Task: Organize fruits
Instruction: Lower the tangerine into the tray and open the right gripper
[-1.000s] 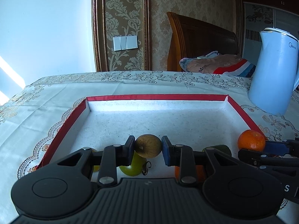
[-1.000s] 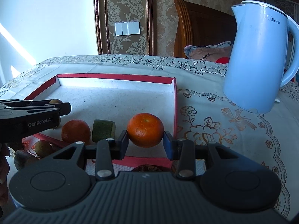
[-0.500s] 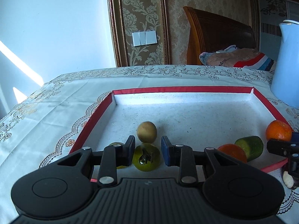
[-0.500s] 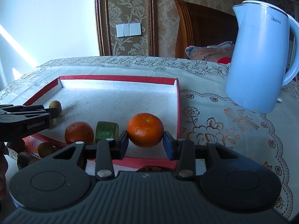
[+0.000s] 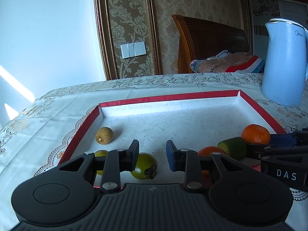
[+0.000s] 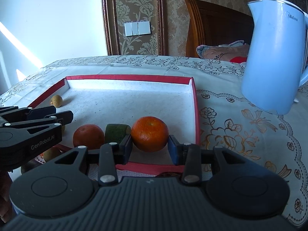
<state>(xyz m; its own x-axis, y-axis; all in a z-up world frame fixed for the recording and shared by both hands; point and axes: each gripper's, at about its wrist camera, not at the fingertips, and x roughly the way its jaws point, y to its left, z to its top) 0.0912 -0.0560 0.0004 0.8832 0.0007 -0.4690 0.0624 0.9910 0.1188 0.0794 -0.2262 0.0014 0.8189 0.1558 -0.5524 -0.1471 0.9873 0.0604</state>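
Left gripper is as closed as it goes, nothing between its pads, hanging over the red-edged tray just above a green fruit. Right gripper pinches an orange near the tray's right wall. The left view alone shows that green fruit; the right view shows the kettle whole.

A red-rimmed tray with a speckled white floor sits on a cream floral tablecloth. Two orange fruits, green ones, a tan one; pale blue kettle at right.
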